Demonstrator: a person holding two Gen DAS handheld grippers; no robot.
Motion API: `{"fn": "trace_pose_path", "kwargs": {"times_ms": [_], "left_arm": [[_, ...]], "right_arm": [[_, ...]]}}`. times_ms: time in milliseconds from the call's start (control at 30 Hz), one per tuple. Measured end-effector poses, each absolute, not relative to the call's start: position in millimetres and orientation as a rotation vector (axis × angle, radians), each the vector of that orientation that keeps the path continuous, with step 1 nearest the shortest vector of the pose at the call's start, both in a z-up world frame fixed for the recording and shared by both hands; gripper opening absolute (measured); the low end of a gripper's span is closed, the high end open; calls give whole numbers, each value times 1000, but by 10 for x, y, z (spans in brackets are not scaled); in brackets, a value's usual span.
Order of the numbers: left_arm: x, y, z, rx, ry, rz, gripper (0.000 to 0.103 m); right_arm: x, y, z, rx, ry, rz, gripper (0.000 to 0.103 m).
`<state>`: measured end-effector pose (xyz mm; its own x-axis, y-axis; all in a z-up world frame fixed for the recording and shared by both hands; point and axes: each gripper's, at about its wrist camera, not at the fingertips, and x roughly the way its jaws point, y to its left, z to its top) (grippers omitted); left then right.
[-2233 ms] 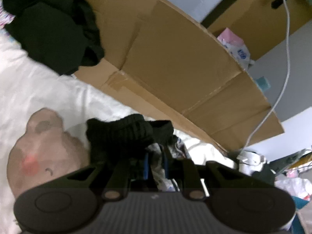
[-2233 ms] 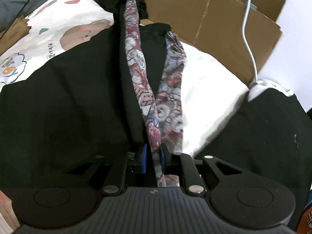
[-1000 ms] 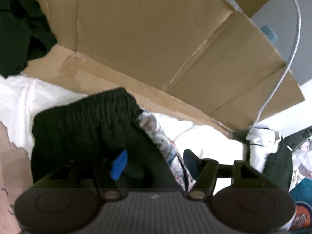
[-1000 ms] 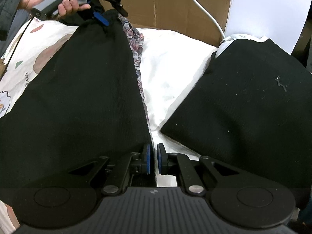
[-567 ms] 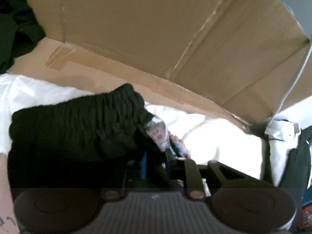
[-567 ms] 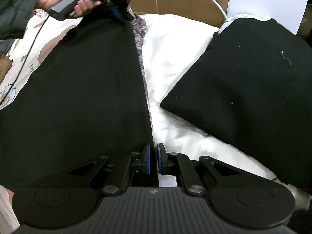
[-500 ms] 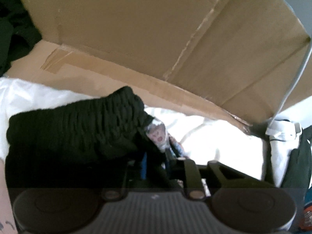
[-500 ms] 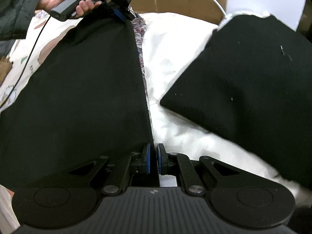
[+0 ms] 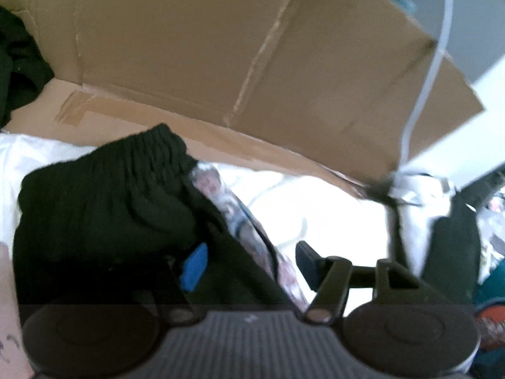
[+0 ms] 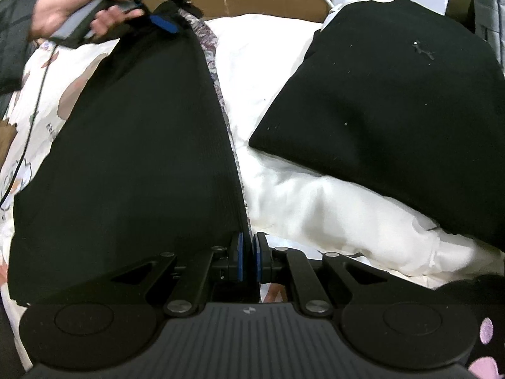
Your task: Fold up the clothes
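Black trousers (image 10: 142, 126) with a patterned lining (image 10: 221, 94) lie flat and lengthwise on the bed. My right gripper (image 10: 247, 260) is shut on their near edge, cloth pinched between the blue pads. At the far end, a hand (image 10: 72, 12) holds my left gripper (image 10: 176, 15) over the elastic waistband (image 9: 104, 195). In the left wrist view my left gripper (image 9: 251, 263) is open, one finger on each side of the waistband's lined edge, and grips nothing.
A second black garment (image 10: 394, 79) lies folded on the white duvet (image 10: 315, 205) to the right. A cardboard box wall (image 9: 221, 47) rises just behind the waistband, with a white cable (image 9: 423, 94) hanging over it. Dark clothes (image 9: 15, 63) are piled at the far left.
My left gripper, shut on the waistband half a second ago, has opened and let it go. The right gripper stays shut on the near edge of the trousers.
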<state>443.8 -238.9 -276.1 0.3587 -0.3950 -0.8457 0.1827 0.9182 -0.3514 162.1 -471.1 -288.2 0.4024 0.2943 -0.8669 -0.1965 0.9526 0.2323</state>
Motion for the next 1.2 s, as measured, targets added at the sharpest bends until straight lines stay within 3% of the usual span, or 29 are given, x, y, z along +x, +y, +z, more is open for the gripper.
{"fn": "trace_pose_path", "kwargs": {"times_ms": [233, 400, 533, 900, 933, 1033, 1200], "left_arm": [[3900, -2077, -2508, -241, 1146, -421, 70], [3568, -1804, -2569, -249, 1144, -373, 70], [3245, -1637, -2563, -196, 1038, -322, 70], [2592, -1481, -2556, -305, 1058, -332, 70], [2554, -1472, -2563, -315, 1067, -327, 70], [2464, -1471, -2576, -326, 1084, -314, 70], [2277, -1482, -2606, -327, 1093, -289, 70]], "right_arm": [[1673, -4738, -2842, 145, 1111, 297, 9], [1739, -4817, -2853, 172, 1105, 278, 9], [1787, -4888, -2844, 203, 1094, 272, 9], [1760, -4942, -2880, 234, 1159, 342, 9], [1752, -4929, -2898, 236, 1168, 350, 12], [1717, -4819, -3001, 184, 1207, 366, 32], [1685, -4800, -3084, 193, 1226, 350, 31]]}}
